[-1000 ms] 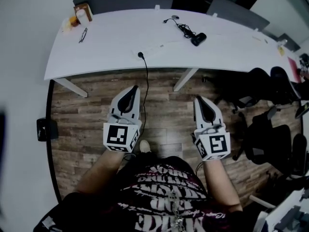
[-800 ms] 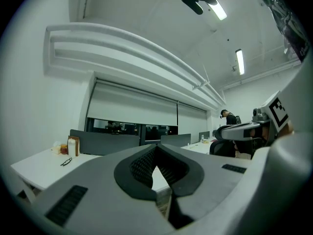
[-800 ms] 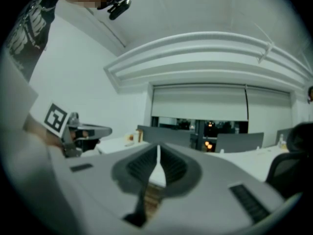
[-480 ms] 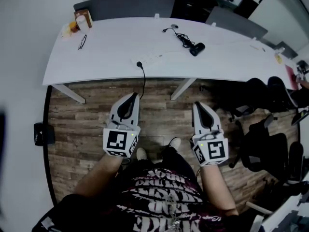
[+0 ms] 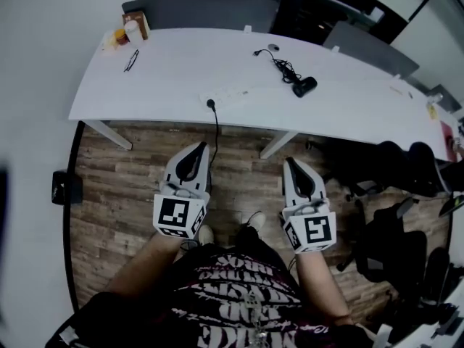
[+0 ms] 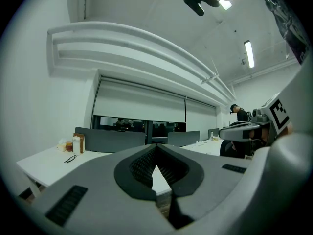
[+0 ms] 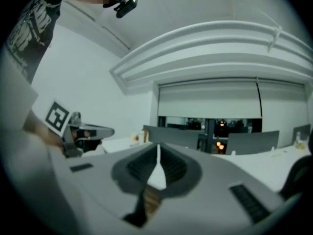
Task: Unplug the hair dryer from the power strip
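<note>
A white power strip [image 5: 226, 95] lies near the front edge of the white table [image 5: 174, 71], with a black plug [image 5: 211, 104] at its near end and a black cable [image 5: 218, 133] hanging to the floor. The black hair dryer [image 5: 304, 86] rests further right on the table, its cord coiled beside it. My left gripper [image 5: 194, 149] is shut and empty above the floor, short of the table edge, in line with the hanging cable. My right gripper [image 5: 291, 164] is also shut and empty, further right. Both point level at the table [image 6: 44, 163].
Glasses [image 5: 131, 60] and small containers [image 5: 129, 29] sit at the table's far left. Grey partition screens [image 5: 203, 11] line its far side. Black office chairs [image 5: 395, 165] crowd the right. A dark box [image 5: 64, 188] stands on the wooden floor at left. A table leg [image 5: 278, 144] slants ahead.
The person has stepped toward the table, which now sits lower and nearer in the head view. Both grippers have advanced with them, and the right one has drifted left. The jaws stay shut.
</note>
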The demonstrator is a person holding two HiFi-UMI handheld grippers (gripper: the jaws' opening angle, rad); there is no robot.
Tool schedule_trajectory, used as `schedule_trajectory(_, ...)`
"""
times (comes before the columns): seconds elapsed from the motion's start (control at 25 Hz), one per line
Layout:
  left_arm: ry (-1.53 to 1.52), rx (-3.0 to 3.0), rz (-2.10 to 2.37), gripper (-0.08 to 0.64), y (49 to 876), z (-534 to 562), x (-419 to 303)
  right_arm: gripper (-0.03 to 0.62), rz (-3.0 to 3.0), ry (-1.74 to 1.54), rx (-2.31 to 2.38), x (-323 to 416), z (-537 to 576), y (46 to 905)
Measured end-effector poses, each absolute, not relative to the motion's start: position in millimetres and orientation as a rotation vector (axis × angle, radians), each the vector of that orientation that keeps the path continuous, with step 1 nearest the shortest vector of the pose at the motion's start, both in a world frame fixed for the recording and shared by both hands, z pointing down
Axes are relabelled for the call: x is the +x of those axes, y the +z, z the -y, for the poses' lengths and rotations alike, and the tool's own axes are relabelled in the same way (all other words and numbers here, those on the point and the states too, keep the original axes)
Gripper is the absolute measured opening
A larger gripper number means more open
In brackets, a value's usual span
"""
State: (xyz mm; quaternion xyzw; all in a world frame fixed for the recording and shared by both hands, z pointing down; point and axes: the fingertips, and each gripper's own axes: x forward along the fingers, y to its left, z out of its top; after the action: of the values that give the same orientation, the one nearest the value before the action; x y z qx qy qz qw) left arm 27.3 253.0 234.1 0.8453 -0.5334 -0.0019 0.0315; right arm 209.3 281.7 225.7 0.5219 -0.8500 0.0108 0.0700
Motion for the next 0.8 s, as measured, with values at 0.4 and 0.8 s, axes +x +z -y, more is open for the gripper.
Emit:
schedule_trajectory(0.4,0.022,2.519,1.762,0.029,239,-230,50,0.038,2.643,0.057,1.409,228,-246,235)
schedule_trajectory(0.8,0.057,2.490,1.865,0.029,225,-211,87,0.038,2.740,0.079,1.302,257,-220,233)
